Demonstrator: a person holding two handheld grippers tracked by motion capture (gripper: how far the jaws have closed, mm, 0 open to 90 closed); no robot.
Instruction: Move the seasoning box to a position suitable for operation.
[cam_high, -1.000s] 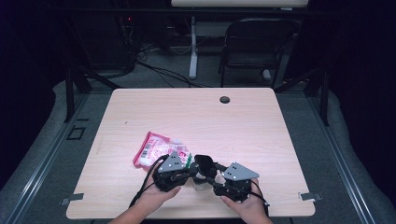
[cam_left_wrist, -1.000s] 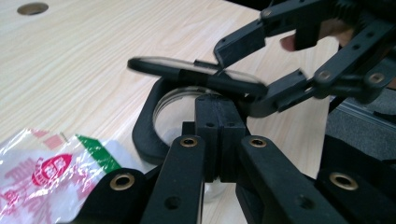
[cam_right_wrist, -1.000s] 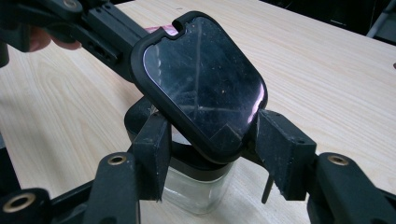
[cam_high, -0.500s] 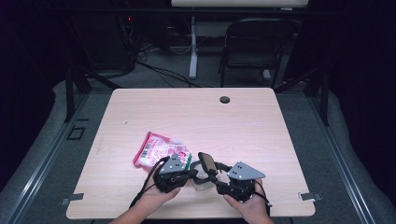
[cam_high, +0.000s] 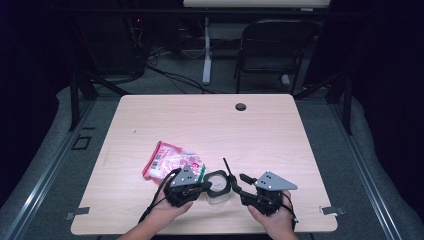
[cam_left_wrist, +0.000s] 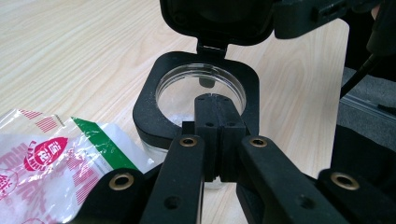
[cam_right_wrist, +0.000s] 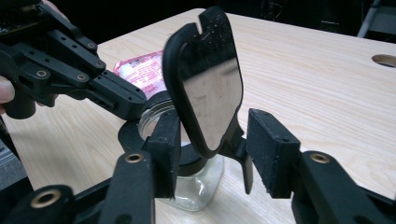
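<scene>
While the left claw (cam_left_wrist: 212, 100) pinches the near edge of the jar's black collar (cam_left_wrist: 148, 100) between fully closed jaws, the glass jar (cam_high: 218, 186) stands steady on the bench (cam_high: 300, 150) near its front edge, between the two hands. That grip looks meant to anchor the jar so it cannot slide or tip as the hinged lid (cam_right_wrist: 205, 77) is worked. The lid stands swung up, nearly upright on its hinge, leaving the round mouth clear. The right claw (cam_right_wrist: 215, 149) straddles the lid's lower part by the hinge, its jaws set fairly wide and just now closing in a little; a gap shows on the right side, so the pads do not appear to press yet. It seems placed there to guide the lid. The pink snack packet (cam_high: 172, 160) lies flat just beside the jar on the left, probably kept near for filling.
</scene>
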